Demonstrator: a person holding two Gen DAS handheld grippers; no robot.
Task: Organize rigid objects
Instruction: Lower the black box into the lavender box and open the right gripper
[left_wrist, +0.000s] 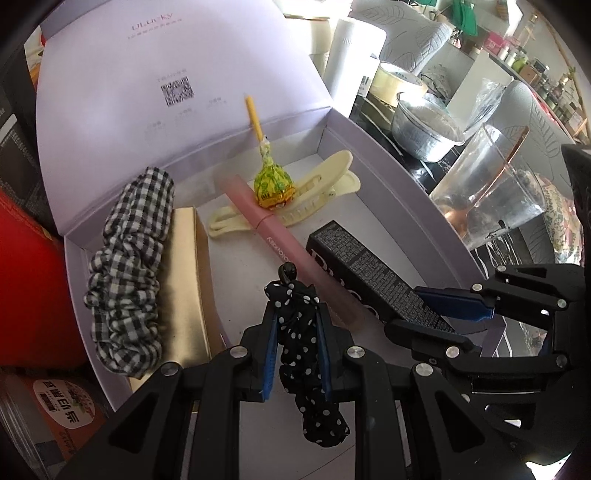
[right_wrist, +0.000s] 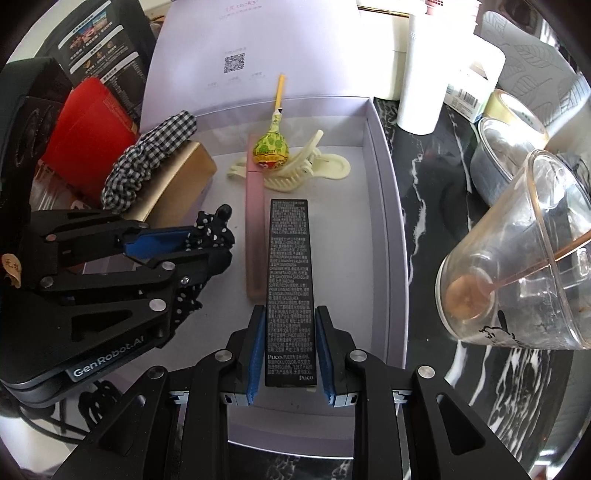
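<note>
An open lilac box (left_wrist: 388, 162) (right_wrist: 384, 173) holds a gold box (left_wrist: 184, 280) (right_wrist: 173, 184) with a checked scrunchie (left_wrist: 129, 266) (right_wrist: 151, 158) on it, a cream hair clip (left_wrist: 314, 192) (right_wrist: 314, 166), a wrapped lollipop (left_wrist: 273, 184) (right_wrist: 269, 147) and a pink tube (left_wrist: 280, 243) (right_wrist: 255, 229). My left gripper (left_wrist: 297, 317) (right_wrist: 218, 236) is shut on a black polka-dot scrunchie (left_wrist: 303, 354) (right_wrist: 208, 230) over the box's near left part. My right gripper (right_wrist: 290, 332) (left_wrist: 432, 306) is shut on a long black carton (right_wrist: 290, 288) (left_wrist: 373, 280), held beside the pink tube; whether it rests on the floor I cannot tell.
A clear plastic cup (right_wrist: 517, 266) (left_wrist: 495, 192) with a stick stands right of the box on the black marble counter (right_wrist: 424, 192). Behind it are a foil bowl (left_wrist: 424, 125), a tape roll (right_wrist: 517, 107) and a white paper roll (right_wrist: 421, 74). A red box (right_wrist: 88, 133) lies left.
</note>
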